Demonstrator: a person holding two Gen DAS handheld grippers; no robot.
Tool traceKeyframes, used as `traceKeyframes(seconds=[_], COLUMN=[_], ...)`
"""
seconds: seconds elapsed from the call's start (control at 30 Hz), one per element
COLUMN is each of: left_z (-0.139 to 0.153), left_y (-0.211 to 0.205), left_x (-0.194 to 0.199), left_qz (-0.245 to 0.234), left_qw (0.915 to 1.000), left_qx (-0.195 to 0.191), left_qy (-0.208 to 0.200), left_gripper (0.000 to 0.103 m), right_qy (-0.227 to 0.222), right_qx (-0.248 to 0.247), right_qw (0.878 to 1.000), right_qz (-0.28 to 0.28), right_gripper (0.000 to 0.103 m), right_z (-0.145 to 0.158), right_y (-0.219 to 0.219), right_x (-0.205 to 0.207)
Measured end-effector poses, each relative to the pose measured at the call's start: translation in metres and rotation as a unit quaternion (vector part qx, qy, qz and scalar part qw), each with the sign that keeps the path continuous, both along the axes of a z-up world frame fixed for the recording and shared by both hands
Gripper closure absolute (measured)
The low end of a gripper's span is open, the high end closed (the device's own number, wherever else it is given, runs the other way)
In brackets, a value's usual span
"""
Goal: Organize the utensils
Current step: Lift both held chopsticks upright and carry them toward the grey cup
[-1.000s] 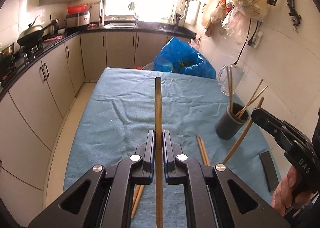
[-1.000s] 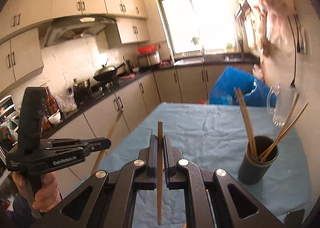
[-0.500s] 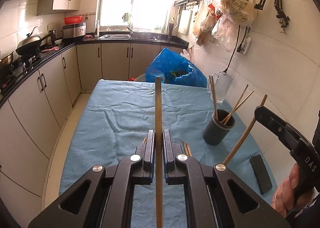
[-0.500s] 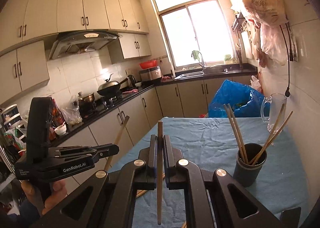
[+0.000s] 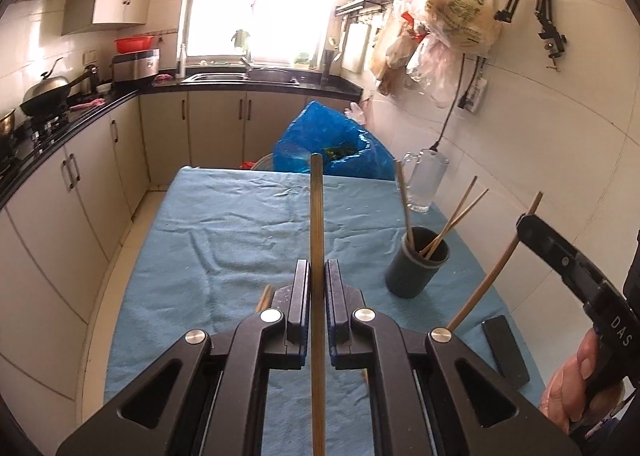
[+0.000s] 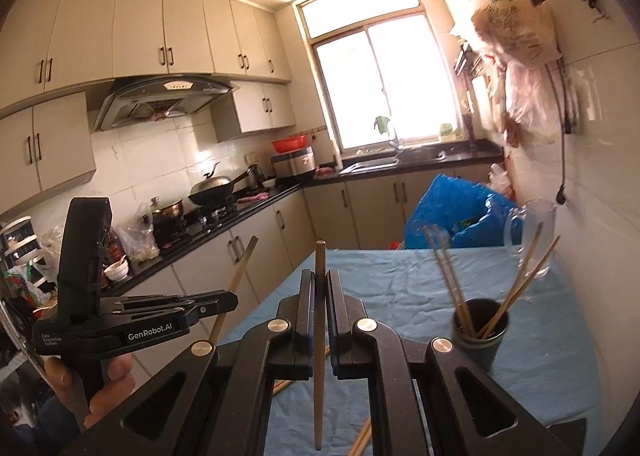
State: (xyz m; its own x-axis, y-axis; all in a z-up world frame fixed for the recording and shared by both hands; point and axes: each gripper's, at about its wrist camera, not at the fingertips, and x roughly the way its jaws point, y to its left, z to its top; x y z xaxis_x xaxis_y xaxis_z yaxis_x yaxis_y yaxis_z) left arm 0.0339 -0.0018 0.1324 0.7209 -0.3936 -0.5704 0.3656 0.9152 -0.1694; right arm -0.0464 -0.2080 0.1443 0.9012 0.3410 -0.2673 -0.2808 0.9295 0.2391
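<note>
Above the blue-clothed desk (image 5: 224, 223), both hand-held grippers raised, each clamped on a single wooden chopstick. Left hand-held gripper (image 5: 317, 296): jaws pressed together on a chopstick (image 5: 316, 223) that runs straight forward between them, its tip out over the cloth. Right hand-held gripper (image 6: 318, 304): jaws likewise closed on a second chopstick (image 6: 319, 320), held upright in the gap, tip above the finger ends. Seen from the left wrist view, that second chopstick slanting at the right edge, above the desk and near a dark cylindrical cup (image 5: 416, 272). Cup standing upright on the cloth toward the wall side, several chopsticks (image 5: 452, 221) leaning in it at different angles. Just behind the cup, a clear glass mug (image 5: 426, 185). More loose chopsticks (image 6: 360, 438) lying flat on the cloth below the grippers, partly hidden by the fingers. Flat black rectangular object (image 5: 506, 350) on the near right of the desk, just beside the edge. Beyond the far end, a blue plastic bag (image 5: 332, 143).
</note>
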Motion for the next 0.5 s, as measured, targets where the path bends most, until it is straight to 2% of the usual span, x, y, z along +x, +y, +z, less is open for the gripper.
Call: traceKeyframes(seconds=[0.23,0.5], left_z=[0.018,0.046], left_y=[-0.046,-0.099], left_x=[0.018,0.041], left_qz=[-0.025,-0.058], left_qw=[0.9996,0.9973], left_qx=[-0.002,-0.023], left_qy=[-0.014,-0.038], left_gripper=[0.096,0.096], right_qy=[-0.028,-0.059], right_qx=[-0.002,0.004], right_qw=[0.999,0.995], right_qz=[-0.042,-0.085], right_gripper=[0.097,0.097], right_z=[0.024,0.051], right_y=[-0.038,-0.080], right_x=[-0.008,-0.009])
